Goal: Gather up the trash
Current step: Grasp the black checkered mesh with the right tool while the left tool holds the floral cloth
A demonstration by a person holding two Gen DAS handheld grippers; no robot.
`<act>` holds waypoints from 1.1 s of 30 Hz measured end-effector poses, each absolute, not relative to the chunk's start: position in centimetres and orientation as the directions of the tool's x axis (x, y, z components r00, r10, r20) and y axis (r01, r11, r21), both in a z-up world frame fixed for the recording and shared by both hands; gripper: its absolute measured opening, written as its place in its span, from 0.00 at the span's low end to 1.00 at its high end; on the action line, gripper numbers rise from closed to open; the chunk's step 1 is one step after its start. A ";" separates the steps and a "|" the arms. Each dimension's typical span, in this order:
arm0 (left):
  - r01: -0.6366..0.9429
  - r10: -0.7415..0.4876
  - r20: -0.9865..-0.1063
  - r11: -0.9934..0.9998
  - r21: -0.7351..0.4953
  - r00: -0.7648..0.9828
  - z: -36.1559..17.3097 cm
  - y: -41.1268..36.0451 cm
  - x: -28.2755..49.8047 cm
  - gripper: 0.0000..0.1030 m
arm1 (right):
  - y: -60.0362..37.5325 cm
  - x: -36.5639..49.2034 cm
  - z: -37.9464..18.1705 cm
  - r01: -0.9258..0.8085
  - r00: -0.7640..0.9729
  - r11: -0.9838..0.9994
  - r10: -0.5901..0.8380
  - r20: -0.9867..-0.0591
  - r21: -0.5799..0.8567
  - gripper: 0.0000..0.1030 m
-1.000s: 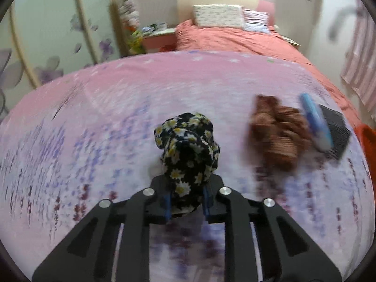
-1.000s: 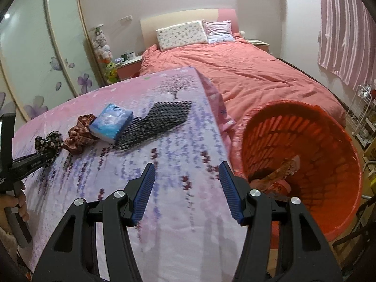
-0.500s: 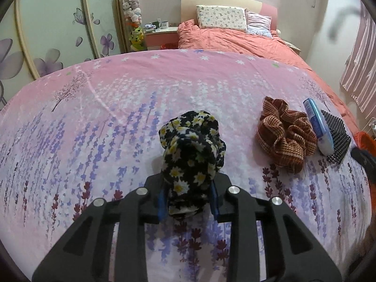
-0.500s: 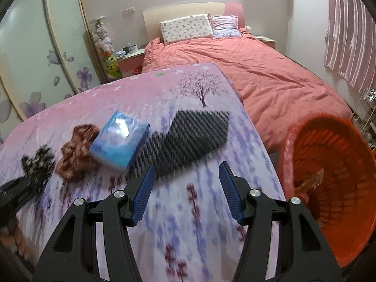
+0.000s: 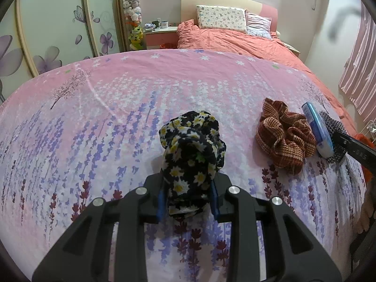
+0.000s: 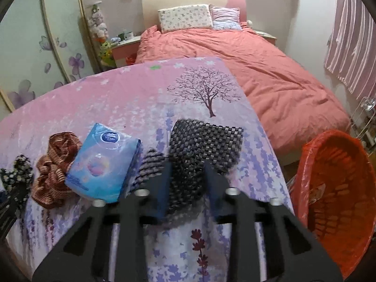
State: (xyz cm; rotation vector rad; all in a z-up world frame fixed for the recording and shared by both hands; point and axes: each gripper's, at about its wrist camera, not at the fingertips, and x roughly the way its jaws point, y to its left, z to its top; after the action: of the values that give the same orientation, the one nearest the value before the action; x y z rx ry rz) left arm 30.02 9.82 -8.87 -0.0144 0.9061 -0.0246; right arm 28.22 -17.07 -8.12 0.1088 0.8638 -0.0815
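On the floral sheet [image 5: 117, 117], left fingers [image 5: 162, 202] clamp a daisy scrunchie [image 5: 190, 150]; blurred right fingers [image 6: 209, 183] are closing on black mesh [image 6: 204, 138].

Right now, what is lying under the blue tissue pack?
The blue tissue pack lies partly on the black mesh mat and against the brown scrunchie. Whatever is beneath its middle is covered.

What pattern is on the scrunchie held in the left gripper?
Black fabric with white, yellow-centred daisies on the scrunchie in the left gripper; the left wrist view shows it best.
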 end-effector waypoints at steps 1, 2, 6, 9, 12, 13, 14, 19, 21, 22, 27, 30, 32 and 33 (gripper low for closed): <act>0.015 -0.027 -0.787 1.000 -0.023 0.617 -8.9 9.8 30.0 0.30 | -17.2 27.9 -8.1 0.112 0.648 0.991 -0.016 -0.761 0.074 0.13; 0.015 -0.027 -0.787 1.000 -0.023 0.617 -8.9 9.8 30.0 0.30 | -17.2 27.7 -8.1 0.110 0.648 0.991 -0.011 -0.761 0.079 0.12; 0.015 -0.028 -0.787 1.000 -0.024 0.617 -8.9 9.8 30.0 0.30 | -17.0 25.1 -8.1 0.082 0.650 0.993 0.015 -0.760 0.090 0.12; 0.015 -0.029 -0.787 1.000 -0.025 0.617 -8.9 9.8 30.0 0.30 | -16.7 23.3 -8.0 0.068 0.646 0.994 0.026 -0.763 0.091 0.12; 0.015 -0.031 -0.787 1.000 -0.027 0.617 -8.8 9.8 29.9 0.30 | -16.2 21.4 -8.1 0.051 0.645 0.996 0.024 -0.764 0.075 0.12; 0.015 -0.031 -0.786 1.000 -0.028 0.617 -8.8 9.8 29.9 0.30 | -16.1 21.3 -8.0 0.048 0.646 0.996 0.023 -0.763 0.070 0.12; 0.015 -0.033 -0.786 0.999 -0.029 0.617 -8.8 9.8 29.9 0.30 | -16.0 21.1 -8.1 0.048 0.645 0.996 0.023 -0.763 0.071 0.12; 0.016 -0.048 -0.785 0.999 -0.048 0.618 -8.8 9.9 29.8 0.30 | -15.5 22.1 -8.0 0.052 0.643 0.997 0.006 -0.766 0.051 0.12; 0.017 -0.054 -0.784 0.998 -0.055 0.618 -8.8 10.0 29.8 0.30 | -15.2 22.1 -8.1 0.056 0.642 0.998 -0.009 -0.766 0.035 0.12; 0.017 -0.056 -0.784 0.998 -0.058 0.618 -8.8 10.0 29.8 0.30 | -15.1 21.9 -8.1 0.061 0.643 0.998 -0.013 -0.766 0.034 0.12; 0.038 -0.079 -0.784 0.997 -0.070 0.616 -8.8 9.9 29.8 0.39 | -15.3 21.6 -8.2 0.067 0.644 0.996 0.001 -0.765 0.058 0.12; 0.058 -0.061 -0.790 0.998 -0.033 0.611 -8.9 9.0 29.9 0.45 | -15.9 21.5 -8.3 0.066 0.645 0.994 0.021 -0.764 0.083 0.12; 0.063 -0.036 -0.793 0.998 0.004 0.608 -9.0 8.4 29.9 0.47 | -16.3 21.6 -8.4 0.066 0.645 0.993 0.032 -0.763 0.097 0.12; 0.063 -0.032 -0.793 0.998 0.008 0.609 -9.0 8.3 29.9 0.47 | -16.4 21.6 -8.4 0.066 0.646 0.992 0.037 -0.763 0.104 0.12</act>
State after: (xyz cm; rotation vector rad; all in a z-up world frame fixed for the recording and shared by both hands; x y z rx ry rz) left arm 29.95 8.31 -9.03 0.0360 0.9149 -0.0551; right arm 21.56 -16.38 -8.43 0.1266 0.8691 -0.0164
